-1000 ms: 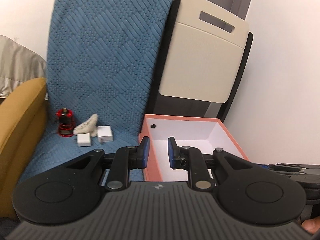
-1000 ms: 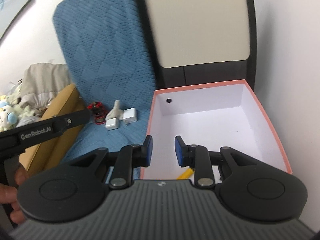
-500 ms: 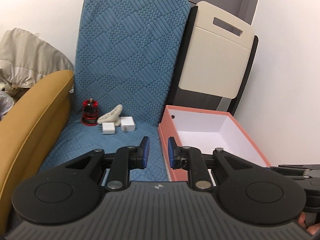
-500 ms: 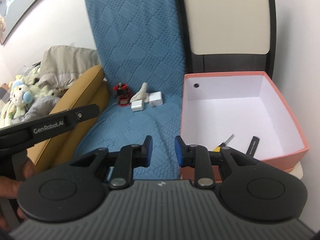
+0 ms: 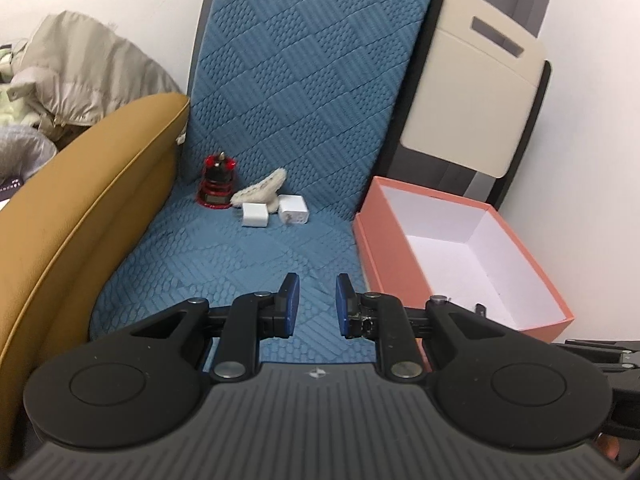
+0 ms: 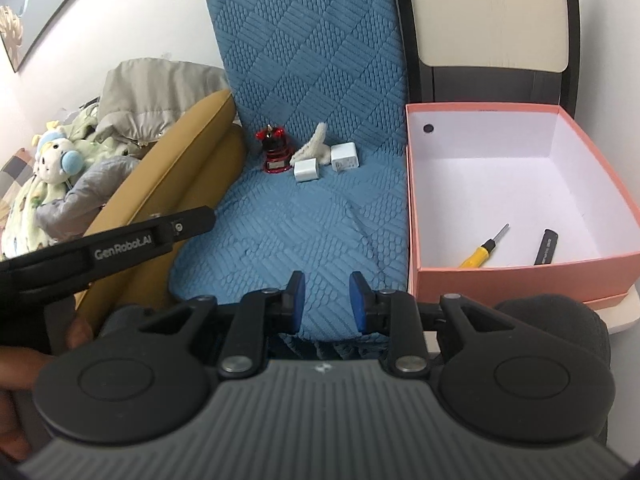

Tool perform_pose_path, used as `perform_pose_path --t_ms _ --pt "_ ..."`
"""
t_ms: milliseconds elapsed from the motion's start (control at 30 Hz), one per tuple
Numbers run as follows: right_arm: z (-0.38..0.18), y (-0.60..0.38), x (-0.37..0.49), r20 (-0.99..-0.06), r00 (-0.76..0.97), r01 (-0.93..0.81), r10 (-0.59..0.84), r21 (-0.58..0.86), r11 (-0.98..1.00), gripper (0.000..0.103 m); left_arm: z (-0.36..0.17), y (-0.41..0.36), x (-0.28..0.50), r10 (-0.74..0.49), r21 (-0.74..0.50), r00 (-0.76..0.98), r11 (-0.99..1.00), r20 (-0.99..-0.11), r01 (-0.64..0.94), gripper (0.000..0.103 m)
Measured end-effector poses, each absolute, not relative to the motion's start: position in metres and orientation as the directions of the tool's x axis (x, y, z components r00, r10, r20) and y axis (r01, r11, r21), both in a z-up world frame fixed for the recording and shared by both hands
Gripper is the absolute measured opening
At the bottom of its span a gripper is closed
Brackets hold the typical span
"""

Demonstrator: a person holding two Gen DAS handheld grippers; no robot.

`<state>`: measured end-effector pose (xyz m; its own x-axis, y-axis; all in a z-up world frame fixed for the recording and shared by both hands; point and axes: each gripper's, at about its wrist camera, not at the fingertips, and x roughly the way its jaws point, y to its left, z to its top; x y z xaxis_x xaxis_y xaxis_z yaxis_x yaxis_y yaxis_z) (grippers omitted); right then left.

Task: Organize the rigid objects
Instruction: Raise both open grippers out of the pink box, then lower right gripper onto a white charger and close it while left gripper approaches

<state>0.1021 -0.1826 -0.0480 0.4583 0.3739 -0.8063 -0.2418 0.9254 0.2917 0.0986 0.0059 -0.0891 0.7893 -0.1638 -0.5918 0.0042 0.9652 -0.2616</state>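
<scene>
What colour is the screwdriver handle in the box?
Yellow; the screwdriver shows best in the right wrist view.

"GenRobot.AI" stands on the left gripper (image 6: 315,303) arm; the black stick's (image 6: 546,247) print seems unreadable.

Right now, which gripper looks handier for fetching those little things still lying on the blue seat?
Probably the left gripper: it points toward the white chargers; the right gripper sits nearer the pink box. Both are open.

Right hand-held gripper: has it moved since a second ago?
Yes. It has pulled back from the pink box: the open right hand-held gripper now sits over the blue seat cushion.
</scene>
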Motion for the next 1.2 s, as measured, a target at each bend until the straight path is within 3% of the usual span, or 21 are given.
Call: perform_pose_path --t_ms 633,1200 --pt "-0.120 -0.140 0.189 -0.828 0.428 -0.276 0.362 0.262 0.925 0.029 -0.160 0.046 0.232 -0.162 -0.310 0.777 0.950 -0.609 -0.045 0.022" --pt "-0.186 -0.095 0.258 -0.811 0.454 -0.281 0.369 0.262 0.923 0.029 -0.214 0.077 0.323 -0.149 -0.279 0.778 0.960 -0.610 -0.035 0.022"
